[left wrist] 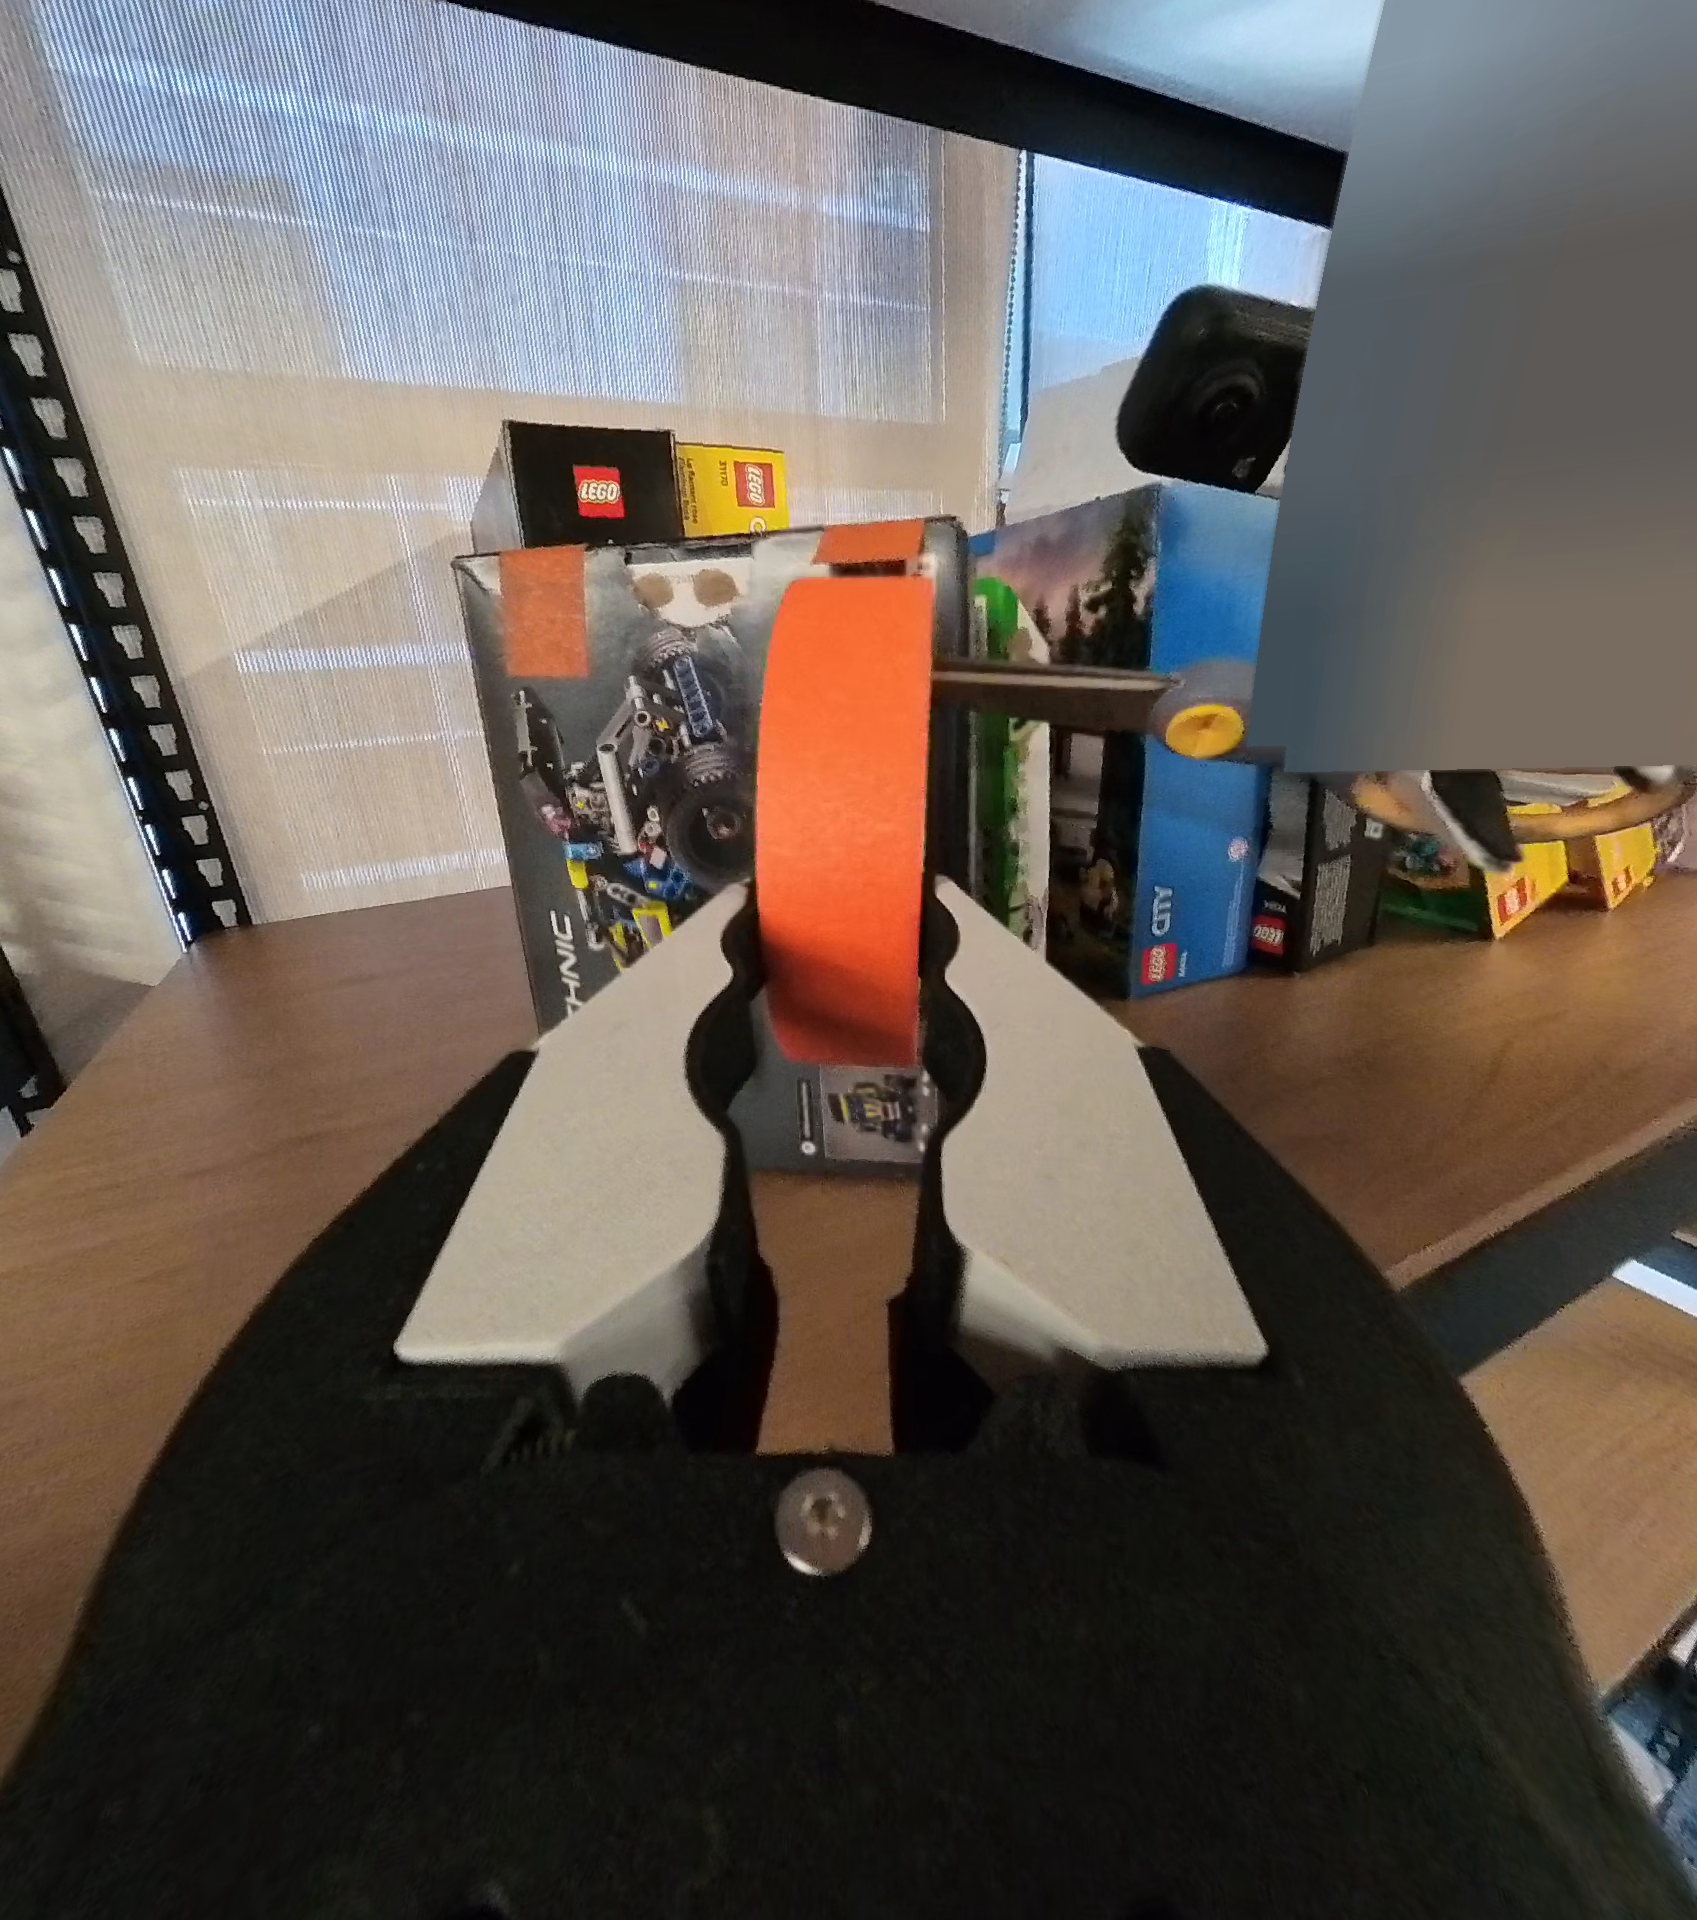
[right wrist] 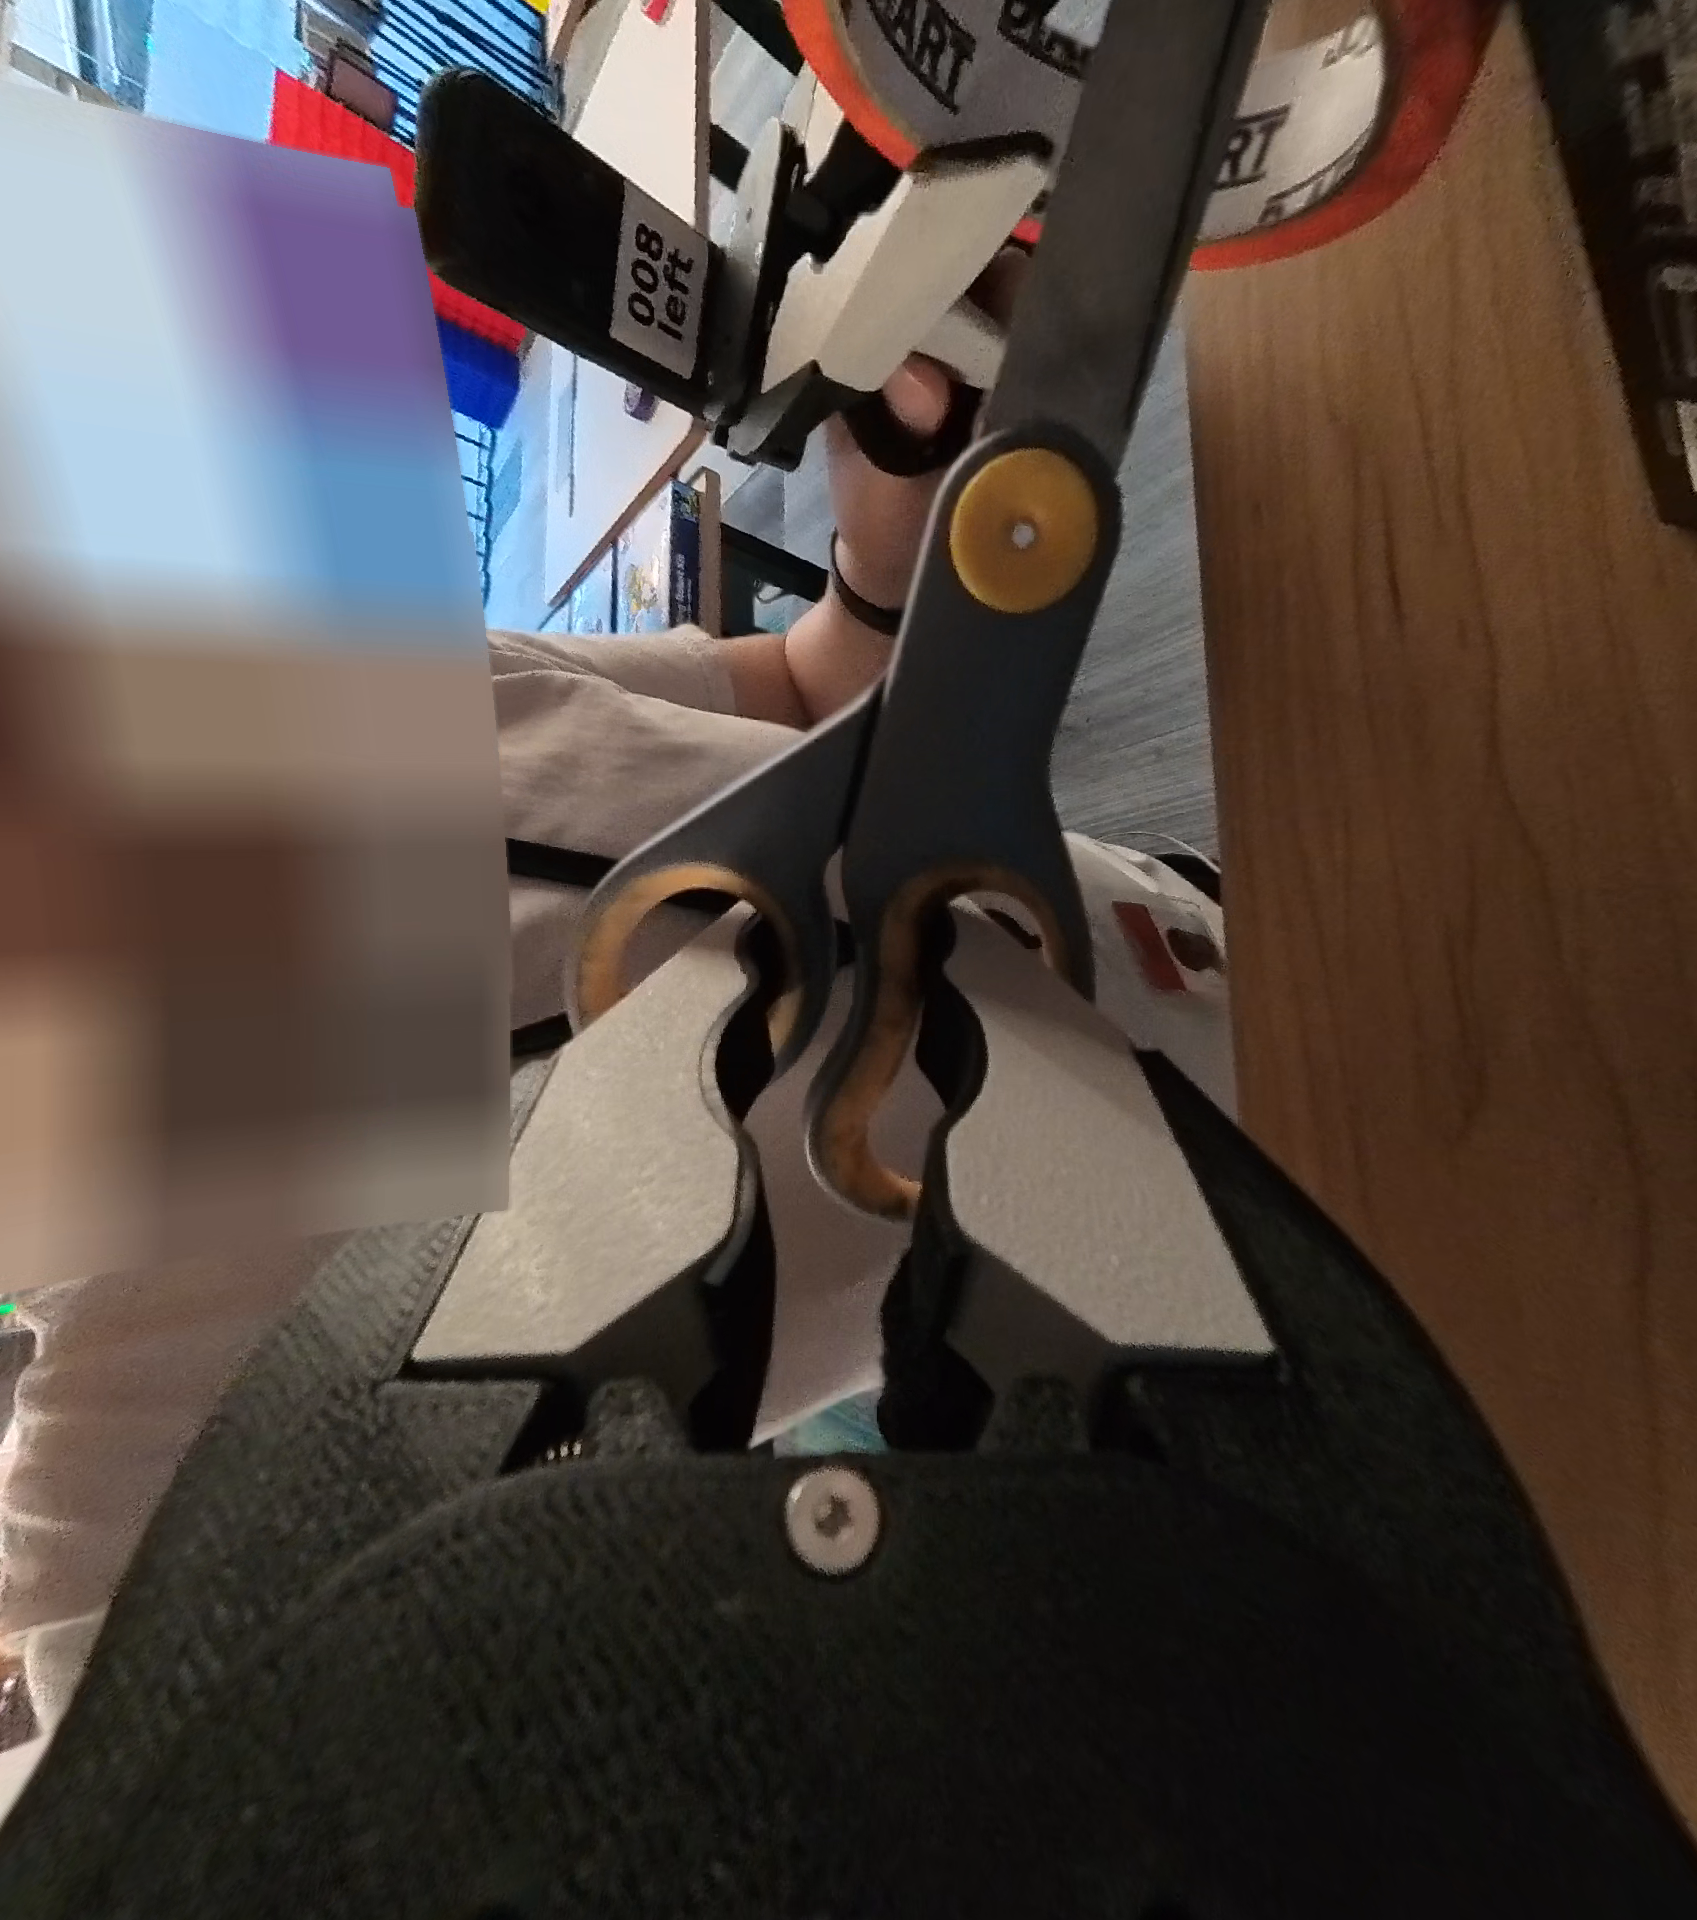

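Observation:
My left gripper [left wrist: 839, 914] is shut on an orange tape roll [left wrist: 844, 810], held on edge above a wooden shelf [left wrist: 200, 1143]. Behind the roll stands a grey toy box [left wrist: 615, 748] with orange tape pieces on its top corners. Grey scissors [left wrist: 1083, 691] with a yellow pivot reach in from the right, their tip at the roll. In the right wrist view my right gripper [right wrist: 849, 1018] is shut on the scissors' handle loops [right wrist: 865, 1049]. The blades [right wrist: 1114, 208] point up to the tape roll [right wrist: 1322, 208], which the left gripper's white fingers [right wrist: 948, 197] hold.
More toy boxes stand behind and to the right: a black and a yellow one [left wrist: 636, 488], a blue one [left wrist: 1166, 748], several small ones [left wrist: 1550, 873]. A black shelf upright [left wrist: 44, 468] rises at left. A person's hand [right wrist: 885, 488] and sleeve show behind the scissors. The left gripper's tips are roughly 15 centimeters from the right gripper's.

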A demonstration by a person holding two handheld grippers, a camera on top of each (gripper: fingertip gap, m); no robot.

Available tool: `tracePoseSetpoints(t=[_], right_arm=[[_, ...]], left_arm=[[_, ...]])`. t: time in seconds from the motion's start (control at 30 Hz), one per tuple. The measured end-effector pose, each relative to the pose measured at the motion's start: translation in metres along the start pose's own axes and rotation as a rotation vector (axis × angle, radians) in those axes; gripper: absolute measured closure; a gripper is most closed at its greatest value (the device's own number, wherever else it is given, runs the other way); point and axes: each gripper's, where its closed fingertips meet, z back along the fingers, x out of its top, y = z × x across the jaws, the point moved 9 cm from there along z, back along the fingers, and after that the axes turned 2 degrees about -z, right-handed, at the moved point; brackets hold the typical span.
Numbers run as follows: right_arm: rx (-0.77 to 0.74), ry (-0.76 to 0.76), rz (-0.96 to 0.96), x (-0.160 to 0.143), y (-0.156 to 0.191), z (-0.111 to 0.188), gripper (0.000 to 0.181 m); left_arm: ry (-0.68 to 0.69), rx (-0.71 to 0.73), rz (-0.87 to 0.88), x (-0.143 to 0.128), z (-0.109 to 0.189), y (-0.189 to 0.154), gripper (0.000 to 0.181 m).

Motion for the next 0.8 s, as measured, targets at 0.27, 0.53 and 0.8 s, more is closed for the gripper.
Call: tracePoseSetpoints(t=[0.27, 0.53, 0.8], right_arm=[[0.064, -0.133, -0.039, -0.036, 0.005, -0.016, 0.16], [-0.334, -0.048, -0.007, -0.12, 0.002, 0.016, 0.159], [-0.818, 0.367, 0.078, -0.179, -0.026, 0.094, 0.159]], left_arm=[[0.018, -0.073, 0.165, -0.006, 0.03, -0.013, 0.155], [0.161, -0.239, 0.445, -0.015, 0.026, -0.038, 0.155], [0.302, -0.219, 0.782, -0.033, 0.005, -0.107, 0.155]])
